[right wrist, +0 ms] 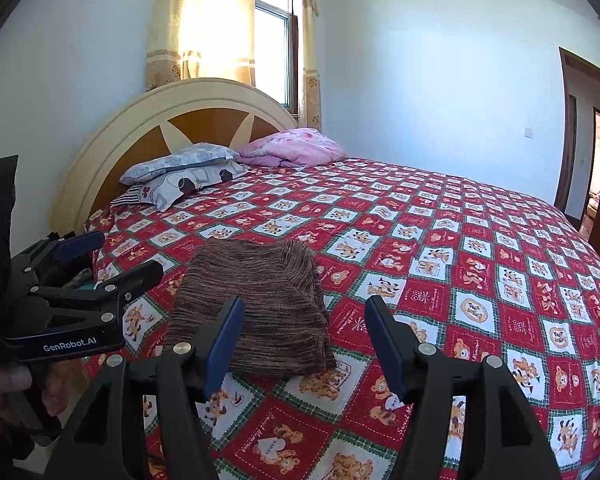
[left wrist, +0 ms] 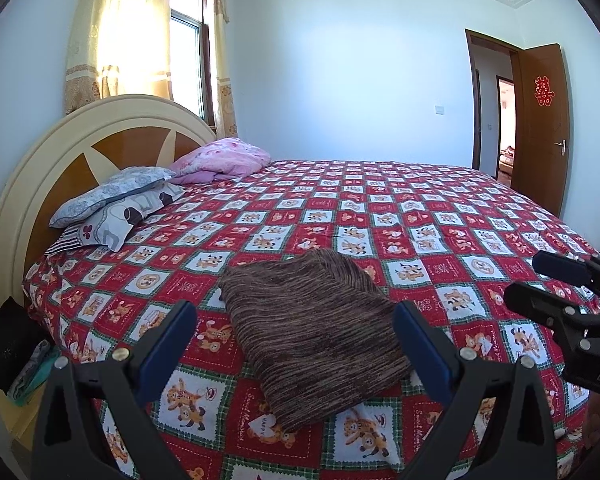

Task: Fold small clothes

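A brown striped knit garment (left wrist: 312,328) lies folded into a flat rectangle on the red bear-patterned bedspread (left wrist: 420,224), near the bed's front edge. My left gripper (left wrist: 296,344) hovers over its near part, open, blue pads on either side and nothing between them. In the right wrist view the same garment (right wrist: 256,300) sits just ahead and to the left. My right gripper (right wrist: 304,340) is open above the garment's near right corner, holding nothing. Each gripper shows in the other's view: the right one (left wrist: 540,280) at the right edge, the left one (right wrist: 116,256) at the left edge.
Pillows (left wrist: 112,204) and a pink quilt (left wrist: 224,158) lie by the rounded headboard (left wrist: 60,148) at the far left. Dark items and folded cloth (left wrist: 24,364) sit beside the bed, low left. An open wooden door (left wrist: 540,120) stands at the far right. A hand (right wrist: 4,380) holds the left gripper.
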Available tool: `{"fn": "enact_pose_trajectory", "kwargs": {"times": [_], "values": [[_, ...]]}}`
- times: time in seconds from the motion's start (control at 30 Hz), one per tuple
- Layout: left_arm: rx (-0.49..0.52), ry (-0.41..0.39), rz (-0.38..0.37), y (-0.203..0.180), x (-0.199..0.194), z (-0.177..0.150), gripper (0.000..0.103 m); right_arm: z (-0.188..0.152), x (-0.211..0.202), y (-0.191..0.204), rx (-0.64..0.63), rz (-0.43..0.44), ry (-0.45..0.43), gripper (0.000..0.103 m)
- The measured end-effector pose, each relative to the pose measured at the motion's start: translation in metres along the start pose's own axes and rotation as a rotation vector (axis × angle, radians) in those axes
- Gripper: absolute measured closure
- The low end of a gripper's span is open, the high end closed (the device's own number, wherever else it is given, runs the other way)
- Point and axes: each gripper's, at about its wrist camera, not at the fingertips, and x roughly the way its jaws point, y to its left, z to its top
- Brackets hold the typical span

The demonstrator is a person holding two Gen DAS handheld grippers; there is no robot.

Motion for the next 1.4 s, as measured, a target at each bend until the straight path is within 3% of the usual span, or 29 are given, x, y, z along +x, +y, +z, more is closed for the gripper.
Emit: {"fn": "enact_pose_trajectory", "kwargs": {"times": [0.63,1.27,1.4], "values": [[0.0,0.004,0.001,0.001,0.001,0.0,0.002,-0.002,-0.001,-0.001,0.006,0.006,0.003,0.038],[0.004,0.004,-0.026,0.001,-0.001,0.0,0.0,-0.001,-0.011,-0.004,0.023,-0.004,-0.052,0.038],[0.013,0.004,-0.002,0.001,-0.001,0.0,0.0,0.0,-0.011,-0.004,0.021,-0.004,-0.054,0.038]]}}
